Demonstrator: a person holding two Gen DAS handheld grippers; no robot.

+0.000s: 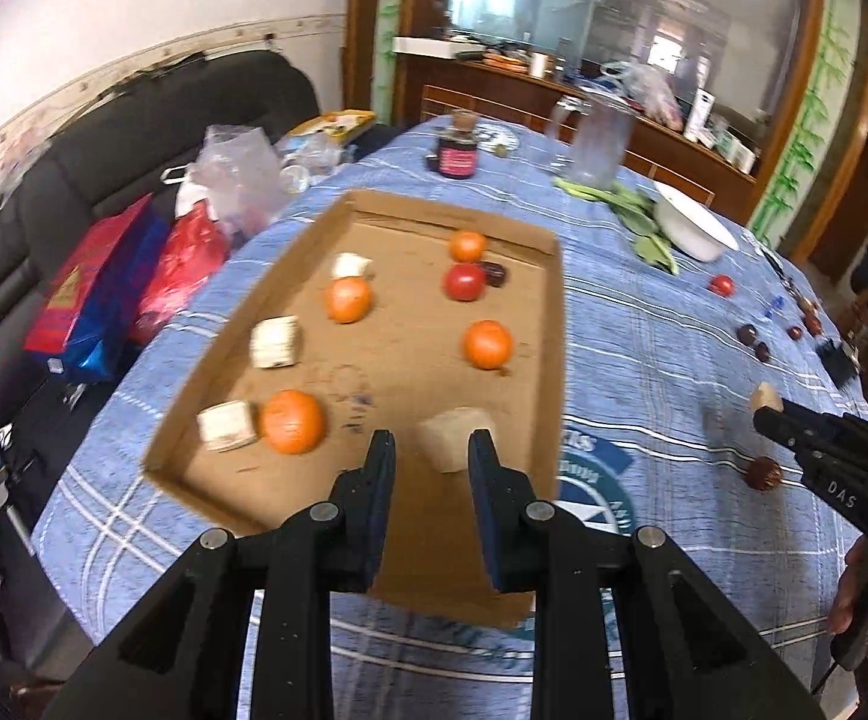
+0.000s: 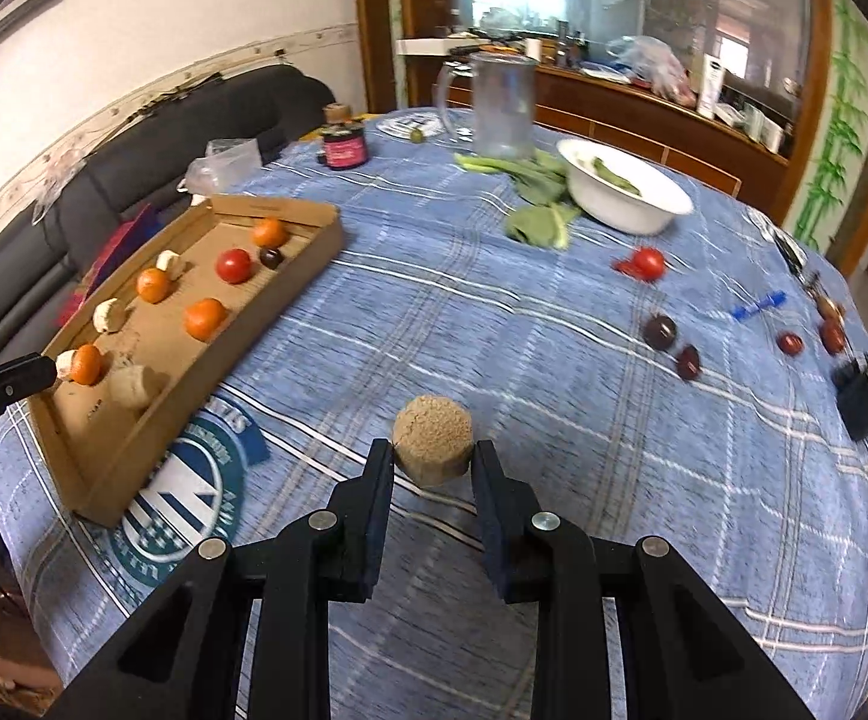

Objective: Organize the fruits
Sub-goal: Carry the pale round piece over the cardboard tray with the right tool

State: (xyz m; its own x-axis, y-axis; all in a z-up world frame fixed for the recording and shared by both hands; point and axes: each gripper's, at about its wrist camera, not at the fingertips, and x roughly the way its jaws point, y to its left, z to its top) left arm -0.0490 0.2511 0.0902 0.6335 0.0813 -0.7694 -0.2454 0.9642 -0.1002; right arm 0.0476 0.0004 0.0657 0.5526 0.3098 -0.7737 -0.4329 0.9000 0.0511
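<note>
A cardboard tray (image 1: 410, 372) (image 2: 212, 384) holds several oranges (image 1: 293, 420), a tomato (image 1: 463, 281), a dark fruit and pale cut chunks. My left gripper (image 1: 432, 441) (image 2: 53, 372) hovers over the tray's near end, its jaws almost together and gripping nothing. A beige chunk (image 1: 445, 438) (image 2: 134, 387) lies on the tray floor just past its tips. My right gripper (image 2: 431, 450) (image 1: 763, 414) is shut on another beige chunk (image 2: 432, 435) above the blue cloth, right of the tray. A loose tomato (image 2: 646, 263) and dark red fruits (image 2: 660, 331) lie at the right.
A white bowl (image 2: 619, 213) with greens, a clear jug (image 2: 502, 105) and a dark jar (image 2: 345, 147) stand at the far side. A black object (image 2: 862, 399) sits by the right edge. A brown ball (image 1: 762, 473) lies under the right gripper. A sofa with bags (image 1: 98, 300) flanks the left.
</note>
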